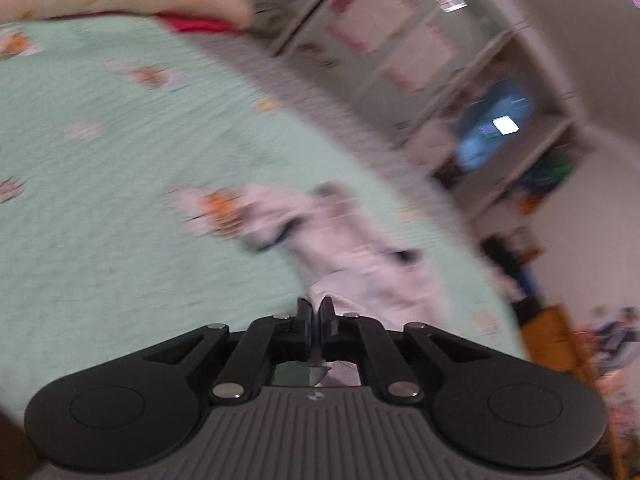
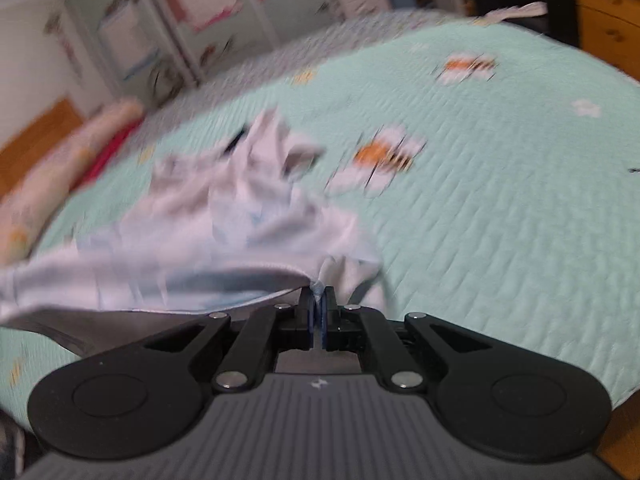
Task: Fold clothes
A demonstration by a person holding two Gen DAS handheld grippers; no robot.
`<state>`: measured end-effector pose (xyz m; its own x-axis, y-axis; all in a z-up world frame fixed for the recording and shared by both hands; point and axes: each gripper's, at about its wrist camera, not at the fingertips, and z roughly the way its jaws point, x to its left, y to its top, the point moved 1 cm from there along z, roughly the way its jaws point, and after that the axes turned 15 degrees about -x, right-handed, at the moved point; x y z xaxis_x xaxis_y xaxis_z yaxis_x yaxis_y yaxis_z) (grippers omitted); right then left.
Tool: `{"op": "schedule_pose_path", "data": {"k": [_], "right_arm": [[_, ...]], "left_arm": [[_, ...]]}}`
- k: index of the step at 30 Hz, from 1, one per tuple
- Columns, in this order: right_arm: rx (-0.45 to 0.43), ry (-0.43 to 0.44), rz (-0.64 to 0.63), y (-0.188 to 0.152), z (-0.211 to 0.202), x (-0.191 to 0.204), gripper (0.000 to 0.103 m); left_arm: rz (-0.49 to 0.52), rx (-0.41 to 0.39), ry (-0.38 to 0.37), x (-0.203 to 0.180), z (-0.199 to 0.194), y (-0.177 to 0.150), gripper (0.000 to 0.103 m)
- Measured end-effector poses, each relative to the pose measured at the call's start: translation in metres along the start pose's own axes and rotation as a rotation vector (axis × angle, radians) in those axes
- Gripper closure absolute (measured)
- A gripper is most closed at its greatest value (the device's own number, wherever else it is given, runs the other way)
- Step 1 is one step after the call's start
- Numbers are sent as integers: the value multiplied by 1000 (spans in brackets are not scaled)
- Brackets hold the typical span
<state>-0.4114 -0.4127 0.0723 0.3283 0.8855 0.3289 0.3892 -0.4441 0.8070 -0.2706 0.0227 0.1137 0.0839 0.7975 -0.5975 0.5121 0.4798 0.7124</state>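
Both pinches look solid, the left gripper (image 1: pixel 316 307) and right gripper (image 2: pixel 319 296) each clamped on an edge of the pale garment (image 2: pixel 240 216) lifted off the mint bedspread (image 2: pixel 500 200), so (blurry, probably a shirt) I'd keep them level and spread it taut before folding.

Motion blur smears the pale garment (image 2: pixel 224 216) and the quilt's (image 1: pixel 120 200) printed motifs.

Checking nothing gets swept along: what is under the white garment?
Only the mint quilt shows around the white garment. Whatever lies beneath its bunched middle is covered.
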Motion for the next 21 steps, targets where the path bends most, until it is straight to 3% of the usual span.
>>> {"op": "schedule_pose_path", "data": {"k": [3,8,10,12,13,19,21], "right_arm": [[54,-4,-84,-21,8,13,97],[51,-50,-234,-34,10,21,92],[57,-32,-253,-31,7,20,78],[64,-11,-269,-28,3,20,65],[72,-8,-277,-26,2,20,54],[43,-25,-316,-23,-16,14,52],[52,-30,-384,-30,-17,17,52]], "left_arm": [[8,60,82,24,11,-21,99],[45,126,163,46,24,-48,93],[60,105,165,46,20,-43,89],[42,72,169,48,15,-35,75],[26,58,173,49,11,-31,73],[-5,41,163,42,-3,-24,72],[10,43,145,33,-3,-26,72]]}}
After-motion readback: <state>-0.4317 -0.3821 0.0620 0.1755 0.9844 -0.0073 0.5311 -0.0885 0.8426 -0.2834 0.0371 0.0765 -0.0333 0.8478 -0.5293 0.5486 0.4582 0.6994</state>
